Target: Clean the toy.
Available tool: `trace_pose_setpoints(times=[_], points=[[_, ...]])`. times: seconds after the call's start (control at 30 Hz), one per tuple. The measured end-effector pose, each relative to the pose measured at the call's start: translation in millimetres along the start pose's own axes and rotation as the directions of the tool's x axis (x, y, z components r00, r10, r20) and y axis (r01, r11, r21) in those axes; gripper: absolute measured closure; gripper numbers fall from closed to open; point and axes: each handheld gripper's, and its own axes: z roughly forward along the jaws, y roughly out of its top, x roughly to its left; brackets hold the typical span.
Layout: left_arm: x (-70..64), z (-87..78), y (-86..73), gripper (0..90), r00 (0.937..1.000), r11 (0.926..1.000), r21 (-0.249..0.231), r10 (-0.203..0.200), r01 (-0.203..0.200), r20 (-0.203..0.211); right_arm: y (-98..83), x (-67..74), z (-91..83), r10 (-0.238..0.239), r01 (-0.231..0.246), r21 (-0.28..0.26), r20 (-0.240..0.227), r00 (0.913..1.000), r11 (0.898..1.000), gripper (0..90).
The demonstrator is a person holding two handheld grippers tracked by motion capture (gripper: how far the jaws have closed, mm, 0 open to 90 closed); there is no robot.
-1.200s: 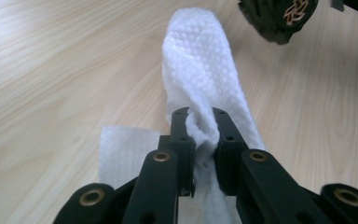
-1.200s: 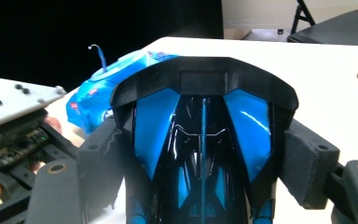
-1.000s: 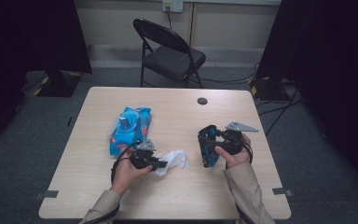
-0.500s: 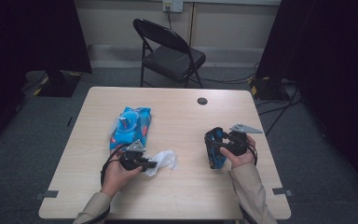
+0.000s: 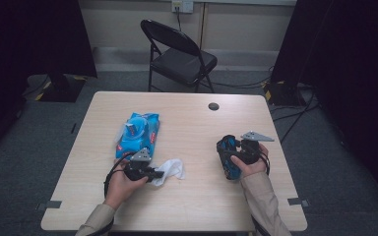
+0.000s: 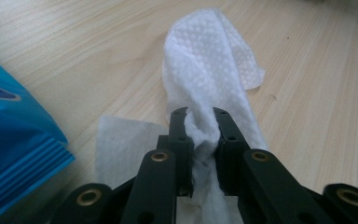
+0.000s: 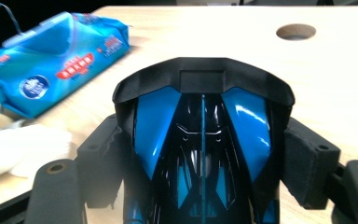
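White wipe, dotted embossed pattern seen. Toy car: glossy blue panels framed in black. Wipes pack: bright blue, red label, white marks. Surface: pale wood grain. Both grippers coloured black.

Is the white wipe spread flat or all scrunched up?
Scrunched up. The left tongs pinch the white wipe into a bunched twist, with one corner lying flat on the table.

Folding chair, grey carpet, dark curtains
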Motion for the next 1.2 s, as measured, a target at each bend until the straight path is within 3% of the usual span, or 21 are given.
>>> trace_pose_setpoints(times=[0.3, 0.47, 0.83, 1.0, 1.2], points=[[1.6, 0.6, 0.3, 78.7, 1.0, 1.0, -0.001, 0.008, -0.008, -0.001, -5.7, -6.8, 15.9, -0.024, 0.021, 0.056, 0.051, 0.9984, 0.998, 25.5], [1.3, 0.8, 0.6, 78.4, 0.9998, 0.9998, 0.001, 0.018, -0.018, -0.005, -8.9, -12.4, 20.6, -0.011, 0.007, 0.07, 0.059, 0.9982, 0.997, 25.5], [1.0, 0.9, 0.9, 78.1, 0.9998, 0.9998, 0.003, 0.02, -0.02, -0.006, -13.0, -19.2, 23.3, -0.017, 0.009, 0.079, 0.102, 0.9947, 0.997, 25.3], [1.4, 0.8, 1.0, 78.1, 0.9997, 0.9998, 0.005, 0.022, -0.022, -0.006, -13.5, -18.7, 23.3, -0.067, 0.051, 0.114, 0.14, 0.9879, 0.992, 25.2], [0.9, 1.7, 1.9, 76.9, 0.9996, 0.9996, 0.004, 0.027, -0.027, -0.007, -12.8, -20.0, 22.8, -0.059, 0.041, 0.123, 0.15, 0.9869, 0.992, 25.1]])
